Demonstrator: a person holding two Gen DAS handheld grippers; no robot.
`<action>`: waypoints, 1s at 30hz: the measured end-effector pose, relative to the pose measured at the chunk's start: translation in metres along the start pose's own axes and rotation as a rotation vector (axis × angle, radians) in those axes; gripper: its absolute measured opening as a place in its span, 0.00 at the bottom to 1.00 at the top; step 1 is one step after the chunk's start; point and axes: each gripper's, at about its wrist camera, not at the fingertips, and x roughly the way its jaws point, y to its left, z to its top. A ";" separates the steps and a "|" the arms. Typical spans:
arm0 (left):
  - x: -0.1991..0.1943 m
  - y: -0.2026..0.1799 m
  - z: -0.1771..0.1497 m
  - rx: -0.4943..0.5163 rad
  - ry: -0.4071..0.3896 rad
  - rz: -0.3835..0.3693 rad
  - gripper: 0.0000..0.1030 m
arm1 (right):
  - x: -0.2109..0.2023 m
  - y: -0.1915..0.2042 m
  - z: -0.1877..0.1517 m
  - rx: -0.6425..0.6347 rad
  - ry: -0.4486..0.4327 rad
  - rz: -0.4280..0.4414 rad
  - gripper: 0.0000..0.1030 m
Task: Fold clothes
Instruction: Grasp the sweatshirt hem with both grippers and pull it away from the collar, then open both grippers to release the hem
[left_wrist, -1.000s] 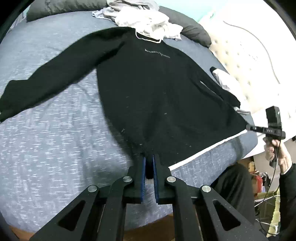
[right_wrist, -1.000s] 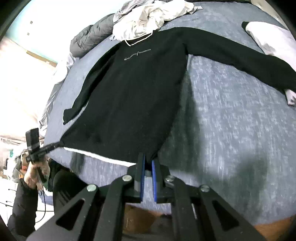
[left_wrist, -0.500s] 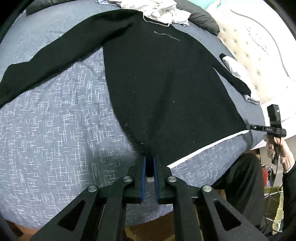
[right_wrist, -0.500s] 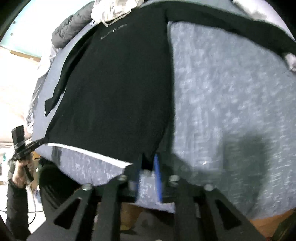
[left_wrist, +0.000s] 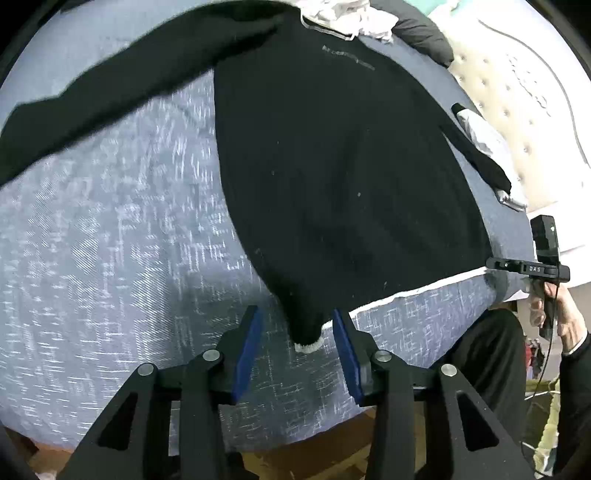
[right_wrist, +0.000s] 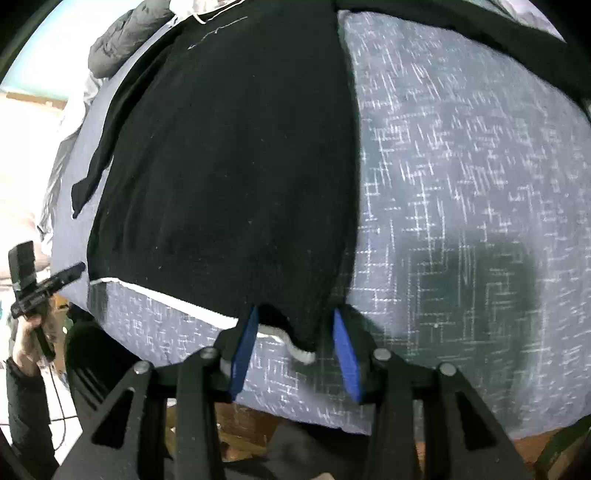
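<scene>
My left gripper (left_wrist: 297, 328) is spread wide, fingers apart on either side of one bottom corner of the black sweater (left_wrist: 332, 166), not pinching it. The sweater lies flat, front up, on the blue-grey bed (left_wrist: 110, 258), sleeves out, collar towards a heap of pale clothes (left_wrist: 347, 14). My right gripper (right_wrist: 295, 330) is likewise released, straddling the opposite hem corner.
</scene>
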 end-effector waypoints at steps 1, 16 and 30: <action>0.004 0.000 0.000 0.000 0.004 -0.004 0.42 | 0.000 -0.001 0.000 0.008 -0.006 0.005 0.40; -0.017 -0.015 -0.012 0.088 -0.061 0.033 0.07 | -0.039 0.008 -0.014 -0.013 -0.133 0.014 0.05; -0.009 -0.010 -0.024 0.078 -0.023 0.047 0.06 | -0.020 -0.018 -0.029 0.023 -0.108 0.005 0.05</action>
